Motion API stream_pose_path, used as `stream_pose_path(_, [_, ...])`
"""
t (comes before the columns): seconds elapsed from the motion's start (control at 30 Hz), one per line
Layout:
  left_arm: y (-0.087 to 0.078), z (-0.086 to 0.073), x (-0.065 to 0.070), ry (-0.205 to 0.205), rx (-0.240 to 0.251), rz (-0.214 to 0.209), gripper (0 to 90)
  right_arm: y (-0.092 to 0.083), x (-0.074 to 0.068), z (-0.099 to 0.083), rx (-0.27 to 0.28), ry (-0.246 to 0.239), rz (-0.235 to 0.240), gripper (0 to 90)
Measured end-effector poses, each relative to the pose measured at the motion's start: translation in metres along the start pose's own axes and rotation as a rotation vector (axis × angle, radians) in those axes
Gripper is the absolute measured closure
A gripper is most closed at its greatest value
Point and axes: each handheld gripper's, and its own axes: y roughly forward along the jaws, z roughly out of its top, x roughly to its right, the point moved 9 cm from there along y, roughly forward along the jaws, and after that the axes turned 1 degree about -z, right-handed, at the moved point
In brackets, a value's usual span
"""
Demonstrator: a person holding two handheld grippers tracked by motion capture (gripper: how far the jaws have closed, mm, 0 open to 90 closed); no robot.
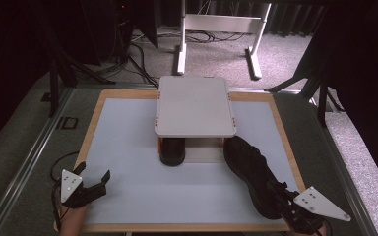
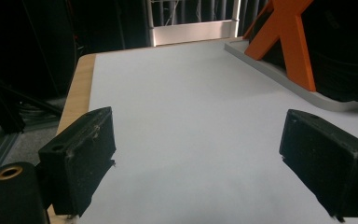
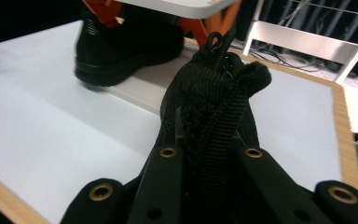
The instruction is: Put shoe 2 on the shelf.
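Our right tongs (image 3: 209, 158) are clamped tight on the heel loop of a black shoe (image 1: 253, 174), with the webbing pinched between the jaws and the heel collar rising just ahead of them. In the high view the right tongs (image 1: 295, 209) sit at the near right corner of the table (image 1: 128, 147), and the shoe stretches from them towards the rack (image 1: 195, 105), its toe just under the rack's near right corner. Whether the sole is off the table we cannot tell. Our left tongs (image 1: 86, 189) stand wide open with nothing between the jaws, well to the left of the rack and near the table's front edge; from their own camera we see bare white table ahead and the rack's orange leg (image 2: 284, 39) at the far right. A second shoe (image 3: 121, 49) already stands under the rack, beside its orange legs; in the high view it shows as a dark shape (image 1: 172, 151) below the rack's near left part. We judge the job about half done: one shoe is stowed, and the one we hold must yet go under the rack beside it and be let go.
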Motion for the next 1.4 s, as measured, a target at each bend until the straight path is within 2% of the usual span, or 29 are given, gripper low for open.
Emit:
stream_pose_path(0.23, [0.0, 0.0, 0.0, -0.003, 0.003, -0.001, 10.6, 0.018, -0.02, 0.006, -0.002, -0.024, 0.068, 85.4])
stream_pose_path(0.6, [0.0, 0.0, 0.0, -0.005, 0.005, -0.006, 10.6, 0.067, -0.035, 0.011, -0.032, -0.039, 0.103, 85.3])
stream_pose_path(0.93, [0.0, 0.0, 0.0, -0.007, 0.008, -0.006, 10.6, 0.101, -0.048, 0.006, -0.073, -0.076, 0.099, 85.3])
stream_pose_path(1.23, [0.0, 0.0, 0.001, -0.001, 0.006, -0.007, 10.6, 0.117, -0.053, 0.0, -0.091, -0.028, 0.068, 85.1])
stream_pose_path(1.3, [0.0, 0.0, 0.001, 0.001, 0.005, -0.008, 10.6, 0.121, -0.054, 0.001, -0.091, -0.034, 0.059, 85.1])
stream_pose_path(1.4, [0.0, 0.0, 0.001, 0.001, 0.006, -0.009, 10.6, 0.128, -0.053, 0.003, -0.087, -0.016, 0.047, 85.1])
